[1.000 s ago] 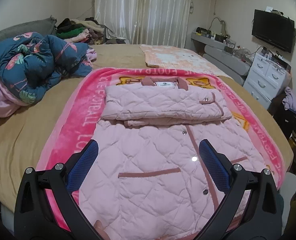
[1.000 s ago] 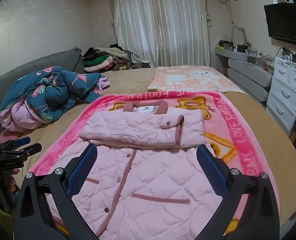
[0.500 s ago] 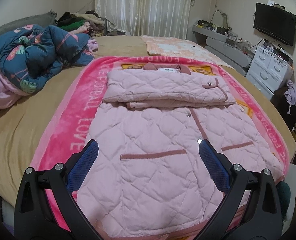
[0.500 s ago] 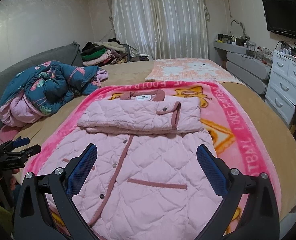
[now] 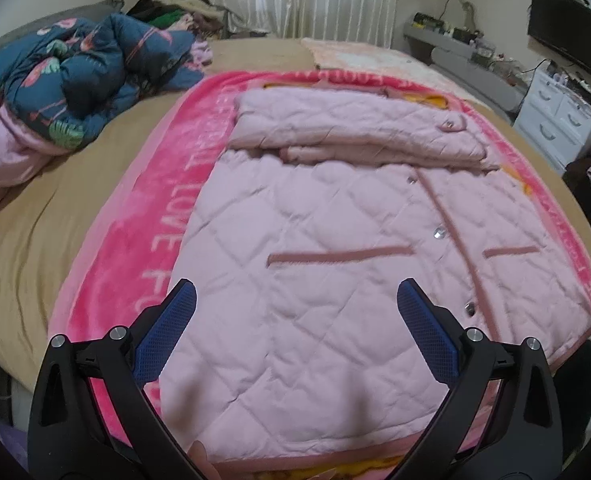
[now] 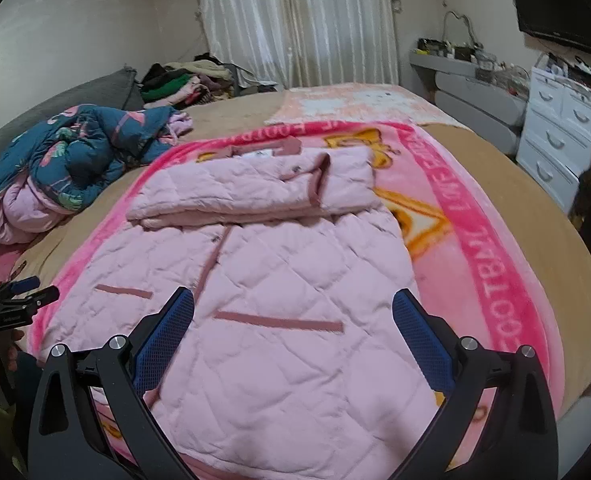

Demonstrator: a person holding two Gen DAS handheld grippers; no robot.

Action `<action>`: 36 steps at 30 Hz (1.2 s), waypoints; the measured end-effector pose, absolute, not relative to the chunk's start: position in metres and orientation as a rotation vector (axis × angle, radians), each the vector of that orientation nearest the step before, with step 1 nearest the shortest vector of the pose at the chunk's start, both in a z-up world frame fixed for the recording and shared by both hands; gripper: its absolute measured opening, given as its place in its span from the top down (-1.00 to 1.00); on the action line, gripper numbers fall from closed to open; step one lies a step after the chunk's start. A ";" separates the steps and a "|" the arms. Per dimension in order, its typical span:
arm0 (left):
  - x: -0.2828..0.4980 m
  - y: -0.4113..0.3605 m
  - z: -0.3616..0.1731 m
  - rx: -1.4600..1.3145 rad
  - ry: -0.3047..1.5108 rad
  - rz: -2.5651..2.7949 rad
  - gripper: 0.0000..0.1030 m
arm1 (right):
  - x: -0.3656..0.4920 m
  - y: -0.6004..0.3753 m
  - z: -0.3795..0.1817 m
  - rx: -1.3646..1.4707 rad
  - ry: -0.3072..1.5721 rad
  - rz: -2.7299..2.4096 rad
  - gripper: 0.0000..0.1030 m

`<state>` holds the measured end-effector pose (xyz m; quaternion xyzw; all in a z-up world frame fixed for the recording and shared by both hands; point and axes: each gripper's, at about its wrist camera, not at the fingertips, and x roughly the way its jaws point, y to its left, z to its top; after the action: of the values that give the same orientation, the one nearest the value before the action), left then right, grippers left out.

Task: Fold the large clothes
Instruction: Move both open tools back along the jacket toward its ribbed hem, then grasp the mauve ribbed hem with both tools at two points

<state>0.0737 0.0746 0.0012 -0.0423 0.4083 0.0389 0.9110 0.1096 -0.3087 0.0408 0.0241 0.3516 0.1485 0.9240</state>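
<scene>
A pink quilted coat (image 5: pixel 315 248) (image 6: pixel 287 312) lies flat on a bright pink blanket (image 5: pixel 143 216) (image 6: pixel 491 256) on the bed. Its sleeves are folded across the chest into a thick band (image 5: pixel 355 128) (image 6: pixel 255 188). My left gripper (image 5: pixel 295 296) hangs open just above the coat's lower left part, nothing between its blue pads. My right gripper (image 6: pixel 293 300) is open too, over the lower right part near the pocket trim (image 6: pixel 279 320). The left gripper's tip also shows at the left edge of the right wrist view (image 6: pixel 19 296).
A crumpled blue flamingo-print quilt (image 5: pixel 67 80) (image 6: pixel 75 160) lies on the left of the tan bed (image 5: pixel 35 240). A clothes pile (image 6: pixel 179 80) is at the back. White drawers (image 6: pixel 559 136) and a TV (image 5: pixel 567 40) stand to the right.
Both grippers have come down and forward toward the coat's lower half, so the hem now fills the near view. Both stay open. The coat has not moved.
</scene>
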 end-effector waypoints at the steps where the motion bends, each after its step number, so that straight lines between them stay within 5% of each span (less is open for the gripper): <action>1: 0.073 0.077 -0.002 -0.087 0.852 0.088 -0.83 | 0.110 -0.312 0.037 0.050 0.732 0.299 -0.92; 36: 0.052 0.144 -0.087 -0.258 1.093 0.158 -0.83 | 0.085 -0.377 -0.066 0.084 1.122 0.316 -0.92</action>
<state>0.0521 0.1437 -0.0865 -0.1224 0.5177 0.0750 0.8434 0.0847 -0.3771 -0.0664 0.0396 0.5297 0.1489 0.8341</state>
